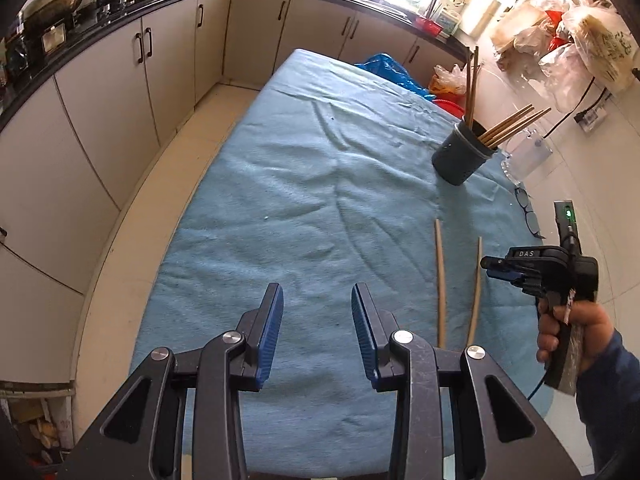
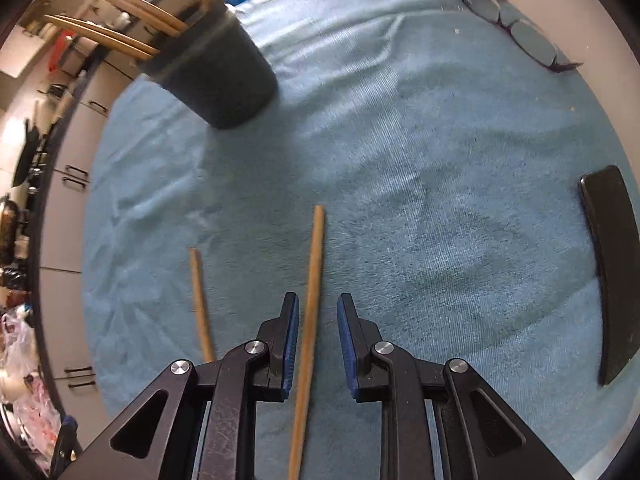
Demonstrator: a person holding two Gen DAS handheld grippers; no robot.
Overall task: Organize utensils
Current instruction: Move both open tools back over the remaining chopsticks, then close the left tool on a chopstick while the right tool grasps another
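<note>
Both grippers: black linkage arms w/ silver screws, ribbed blue pads [image 1: 269, 332]. Right gripper [image 1: 490, 267] marked "DAS", blue cable; hand [image 1: 560, 328] bare, dark-blue sleeve.

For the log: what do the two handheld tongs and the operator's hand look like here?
Both tongs, left and right, are black linkage frames with silver pivot bolts and ribbed blue pads. Seen from the left, the right unit reads "DAS", shows a green light and trails a blue cable. The right hand is bare, with a dark blue sleeve.

Eyeglasses [image 2: 516, 30] and a black phone [image 2: 612, 272] lie on the blue cloth [image 2: 400, 160].
</note>
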